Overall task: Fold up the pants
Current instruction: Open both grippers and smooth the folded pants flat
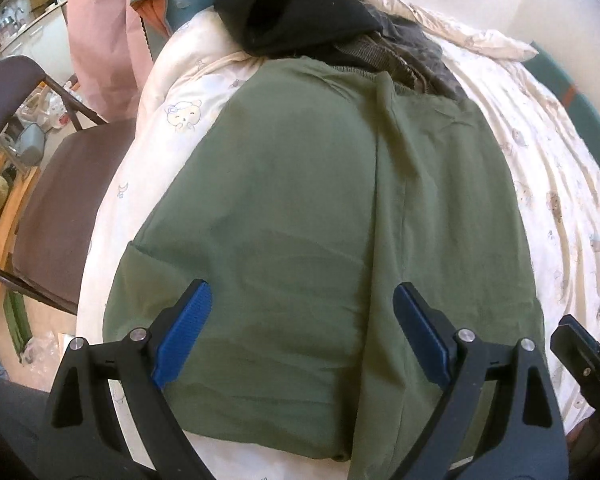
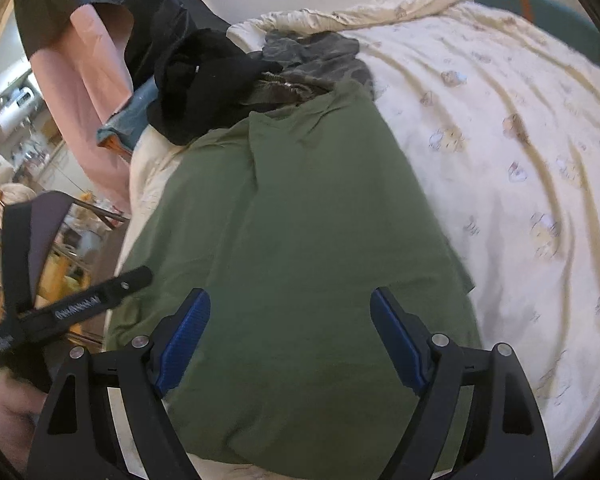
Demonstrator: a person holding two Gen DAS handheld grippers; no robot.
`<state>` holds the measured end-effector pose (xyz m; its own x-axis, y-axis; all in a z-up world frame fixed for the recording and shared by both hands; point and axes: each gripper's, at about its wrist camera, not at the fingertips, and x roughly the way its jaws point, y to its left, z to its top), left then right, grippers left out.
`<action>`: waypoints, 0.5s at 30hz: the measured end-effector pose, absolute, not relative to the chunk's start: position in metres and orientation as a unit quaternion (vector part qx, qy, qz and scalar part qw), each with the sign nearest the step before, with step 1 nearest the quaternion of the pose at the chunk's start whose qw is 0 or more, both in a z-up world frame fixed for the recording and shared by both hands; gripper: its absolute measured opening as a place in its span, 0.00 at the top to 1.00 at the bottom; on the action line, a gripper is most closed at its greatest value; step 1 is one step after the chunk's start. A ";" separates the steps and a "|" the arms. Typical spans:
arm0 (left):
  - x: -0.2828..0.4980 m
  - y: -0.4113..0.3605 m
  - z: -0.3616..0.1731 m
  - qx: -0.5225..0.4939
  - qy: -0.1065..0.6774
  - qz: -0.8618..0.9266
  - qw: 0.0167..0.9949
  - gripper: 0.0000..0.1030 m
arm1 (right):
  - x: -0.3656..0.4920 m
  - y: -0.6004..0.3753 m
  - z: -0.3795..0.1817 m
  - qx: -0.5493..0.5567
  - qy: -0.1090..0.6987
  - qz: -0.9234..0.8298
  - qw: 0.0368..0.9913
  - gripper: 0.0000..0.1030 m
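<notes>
Olive green pants [image 1: 300, 216] lie flat on a cream patterned bed cover, folded lengthwise, waistband at the far end. They also show in the right wrist view [image 2: 300, 220]. My left gripper [image 1: 302, 324] is open and empty, hovering above the near part of the pants. My right gripper [image 2: 290, 328] is open and empty above the same near part. The right gripper's finger shows at the right edge of the left wrist view [image 1: 584, 360]. The left gripper shows at the left in the right wrist view [image 2: 76, 308].
A pile of dark clothes [image 1: 300, 8] lies beyond the waistband, also in the right wrist view [image 2: 220, 84]. A brown chair [image 1: 60, 200] stands left of the bed. Pink fabric [image 1: 100, 32] hangs at the far left. The cream cover [image 2: 500, 160] spreads right.
</notes>
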<state>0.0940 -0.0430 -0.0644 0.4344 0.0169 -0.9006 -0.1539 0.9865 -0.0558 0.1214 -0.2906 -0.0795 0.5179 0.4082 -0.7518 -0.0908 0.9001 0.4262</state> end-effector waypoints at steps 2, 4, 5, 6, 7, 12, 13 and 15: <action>0.094 -0.048 -0.064 -0.059 0.530 0.048 0.844 0.12 | 0.122 -0.292 -0.078 0.184 0.467 0.152 0.851 0.18; 0.095 -0.052 -0.063 -0.054 0.528 0.048 0.846 0.12 | 0.122 -0.293 -0.075 0.187 0.461 0.151 0.854 0.18; 0.095 -0.053 -0.061 -0.052 0.526 0.049 0.847 0.12 | 0.122 -0.293 -0.073 0.187 0.458 0.151 0.856 0.18; 0.094 -0.053 -0.060 -0.053 0.525 0.050 0.848 0.12 | 0.123 -0.292 -0.071 0.185 0.457 0.152 0.856 0.18; 0.094 -0.053 -0.060 -0.053 0.525 0.052 0.848 0.12 | 0.122 -0.292 -0.071 0.185 0.457 0.152 0.857 0.18; 0.091 -0.055 -0.061 -0.049 0.527 0.063 0.846 0.12 | 0.122 -0.293 -0.070 0.189 0.459 0.154 0.854 0.18; 0.090 -0.055 -0.061 -0.048 0.526 0.065 0.847 0.12 | 0.122 -0.292 -0.070 0.185 0.459 0.154 0.855 0.18; 0.090 -0.056 -0.061 -0.048 0.525 0.066 0.847 0.12 | 0.121 -0.291 -0.068 0.182 0.456 0.157 0.857 0.18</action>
